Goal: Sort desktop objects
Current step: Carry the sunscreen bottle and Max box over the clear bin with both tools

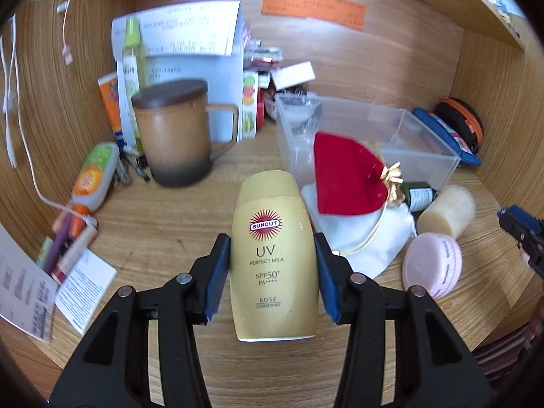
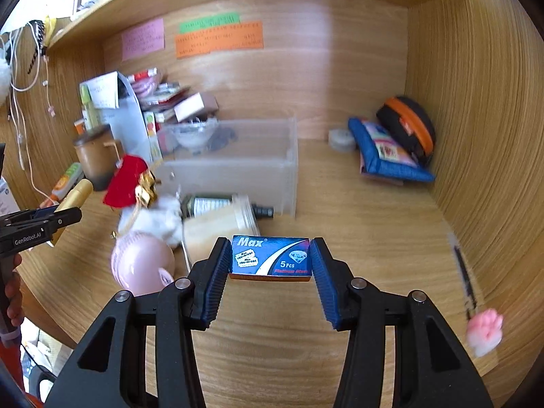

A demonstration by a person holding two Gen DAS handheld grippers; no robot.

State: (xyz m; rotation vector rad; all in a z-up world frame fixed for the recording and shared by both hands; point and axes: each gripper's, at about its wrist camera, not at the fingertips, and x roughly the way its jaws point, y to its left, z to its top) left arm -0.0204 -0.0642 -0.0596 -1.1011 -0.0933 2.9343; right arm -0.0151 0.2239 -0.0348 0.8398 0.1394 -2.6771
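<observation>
My left gripper (image 1: 272,248) is shut on a yellow sunscreen bottle (image 1: 273,255), cap end pointing away, held over the wooden desk (image 1: 176,224). My right gripper (image 2: 271,253) is shut on a small blue razor-blade box (image 2: 271,257), held above the desk (image 2: 357,224). The left gripper with the bottle also shows at the left edge of the right wrist view (image 2: 40,224). A clear plastic bin (image 1: 367,139) stands behind, also seen in the right wrist view (image 2: 238,166). A red and white pouch (image 1: 346,183), a pink round case (image 1: 431,265) and a cream jar (image 1: 445,210) lie in front of it.
A brown lidded mug (image 1: 176,136), tubes, pens and papers crowd the left side. A blue pouch (image 2: 384,156) and a black-orange case (image 2: 408,125) sit at the back right. A dark bottle (image 2: 217,204) lies by the bin. A pen with a pink paw (image 2: 484,329) lies at the right.
</observation>
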